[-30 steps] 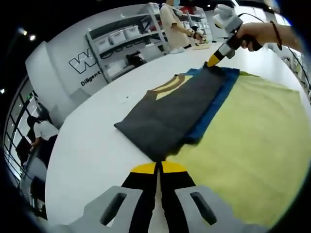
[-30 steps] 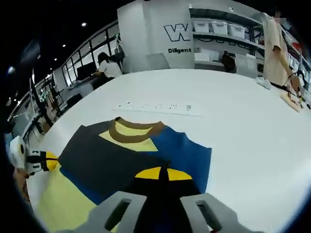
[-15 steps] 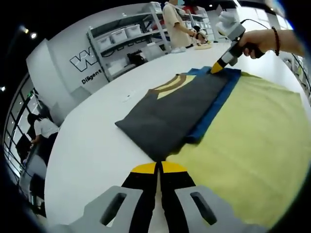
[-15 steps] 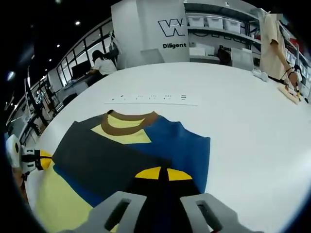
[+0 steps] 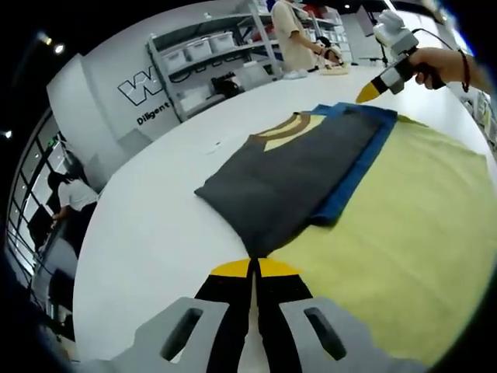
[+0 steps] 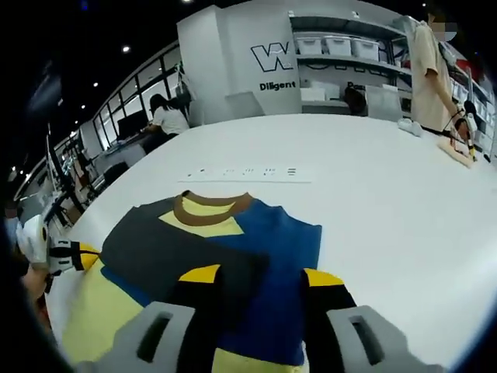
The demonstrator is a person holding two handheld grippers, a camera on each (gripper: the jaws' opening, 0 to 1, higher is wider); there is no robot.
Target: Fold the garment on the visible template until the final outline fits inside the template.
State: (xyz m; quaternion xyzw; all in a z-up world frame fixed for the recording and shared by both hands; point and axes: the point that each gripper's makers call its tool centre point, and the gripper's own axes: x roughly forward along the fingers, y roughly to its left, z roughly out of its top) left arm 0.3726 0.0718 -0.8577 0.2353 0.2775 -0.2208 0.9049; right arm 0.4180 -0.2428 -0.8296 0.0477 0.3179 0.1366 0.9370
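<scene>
A yellow, blue and dark grey colour-block T-shirt with a brown ribbed collar (image 5: 311,167) is seen spread on a large white tabletop (image 5: 147,233), just ahead of the left gripper (image 5: 254,268). The dark grey side panel has been laid over the blue part, so that one lengthwise fold appears done, while the yellow body is left spread wide to the right of the left gripper's tips. The left gripper's jaws are seen pressed together with nothing between them, poised over the table just short of the grey fold's near corner.

In the right gripper view the same garment (image 6: 256,249) lies directly under and ahead of the right gripper (image 6: 252,278), whose jaws are parted wide with blue cloth showing through the gap; no cloth is seen pinched. In the left gripper view that right gripper (image 5: 369,93) is held by a hand (image 5: 439,66) above the far, collar-side edge of the shirt, apart from the fabric.

No separate template outline can be made out on the table, apart from a faint row of printed marks (image 6: 245,172) beyond the collar.

The step in hand is judged to be a release between folds. A fresh grip on the unfolded yellow side would likely be called for next, both ends being taken together so the fold lands straight.
</scene>
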